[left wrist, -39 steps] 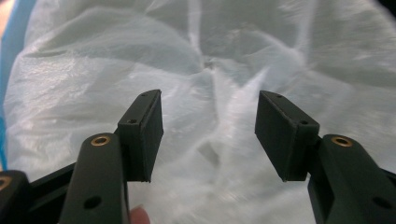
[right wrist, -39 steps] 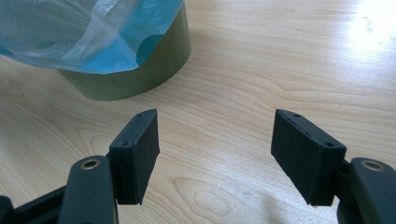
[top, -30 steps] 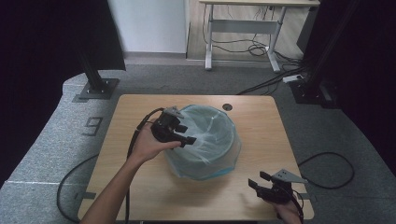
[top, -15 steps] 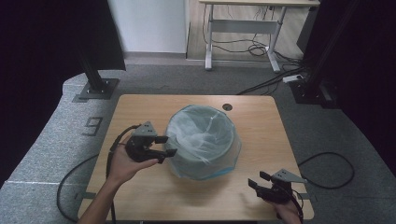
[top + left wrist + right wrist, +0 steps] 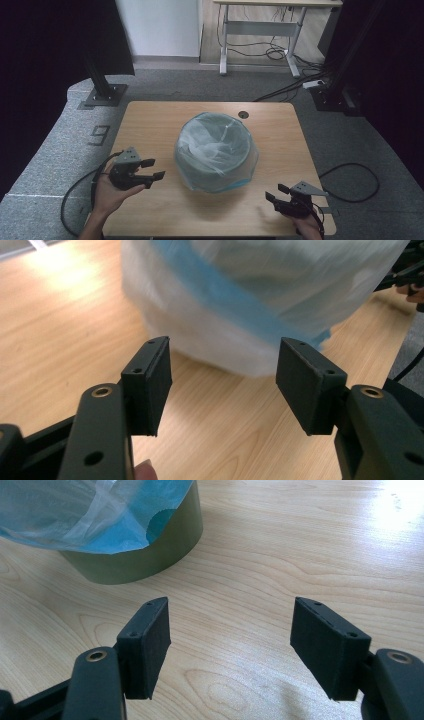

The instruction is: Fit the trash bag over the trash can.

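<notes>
At the left side of the table [image 5: 150, 125], near its front edge, the left gripper [image 5: 156, 169] is held in the person's left hand [image 5: 107, 192]. Its two black jaws stand apart and nothing is between them. They point to the right, toward the bin [image 5: 216, 150], but they are not touching it; a strip of bare wood lies between the fingertips and the bag. In the left gripper view, the same gripper [image 5: 223, 382] looks over the wooden surface at the blurred white and blue plastic bag [image 5: 260, 295] just ahead.

In the middle of the table stands the round bin, upright. A thin, pale blue plastic bag [image 5: 200, 172] lines it and is folded over the rim, hanging down around the outside. In the right gripper view, the olive-green wall of the bin [image 5: 150, 555] shows under the edge of the bag [image 5: 75, 515].

Behind the bin, near the far edge of the table, there is a small dark round hole [image 5: 243, 114] in the wood.

At the right front corner, the right gripper [image 5: 274, 193] rests low over the table, well apart from the bin. Its jaws are also spread, with only bare wood between them, as the right gripper view [image 5: 230, 630] shows clearly. A black cable [image 5: 350, 182] lies in a loop on the grey floor beside it.
</notes>
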Tool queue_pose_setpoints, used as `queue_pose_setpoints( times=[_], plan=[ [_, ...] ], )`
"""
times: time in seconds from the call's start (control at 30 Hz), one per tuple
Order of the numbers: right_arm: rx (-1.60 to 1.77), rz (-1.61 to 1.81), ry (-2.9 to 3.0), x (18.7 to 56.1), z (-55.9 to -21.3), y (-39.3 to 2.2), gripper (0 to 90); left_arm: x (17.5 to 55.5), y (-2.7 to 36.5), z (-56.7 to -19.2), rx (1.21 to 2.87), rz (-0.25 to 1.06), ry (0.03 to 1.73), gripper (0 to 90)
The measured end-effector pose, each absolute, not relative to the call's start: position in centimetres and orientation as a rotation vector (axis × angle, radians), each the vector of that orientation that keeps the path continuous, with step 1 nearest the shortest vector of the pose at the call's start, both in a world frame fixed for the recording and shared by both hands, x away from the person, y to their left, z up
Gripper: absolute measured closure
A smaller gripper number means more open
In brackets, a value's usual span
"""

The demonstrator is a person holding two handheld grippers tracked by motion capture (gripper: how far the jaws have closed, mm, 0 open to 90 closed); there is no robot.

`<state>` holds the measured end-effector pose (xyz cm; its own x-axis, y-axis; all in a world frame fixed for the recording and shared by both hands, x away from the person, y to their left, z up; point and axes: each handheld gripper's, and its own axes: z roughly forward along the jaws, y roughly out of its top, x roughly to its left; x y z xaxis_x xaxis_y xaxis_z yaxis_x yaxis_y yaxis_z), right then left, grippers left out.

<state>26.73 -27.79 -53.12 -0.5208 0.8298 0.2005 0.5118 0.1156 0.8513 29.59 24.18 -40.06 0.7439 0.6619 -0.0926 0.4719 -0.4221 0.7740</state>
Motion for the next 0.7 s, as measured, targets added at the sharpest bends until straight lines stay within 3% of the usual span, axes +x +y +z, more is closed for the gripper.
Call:
queue_pose_setpoints(
  times=[0.7],
  plan=[
    [1.325, 1.345, 2.077, 26.9, -53.4, -27.6, 31.2, 28.7, 28.0, -45.0, 2.047, 0.27, 0.971, 37.7]
  ],
)
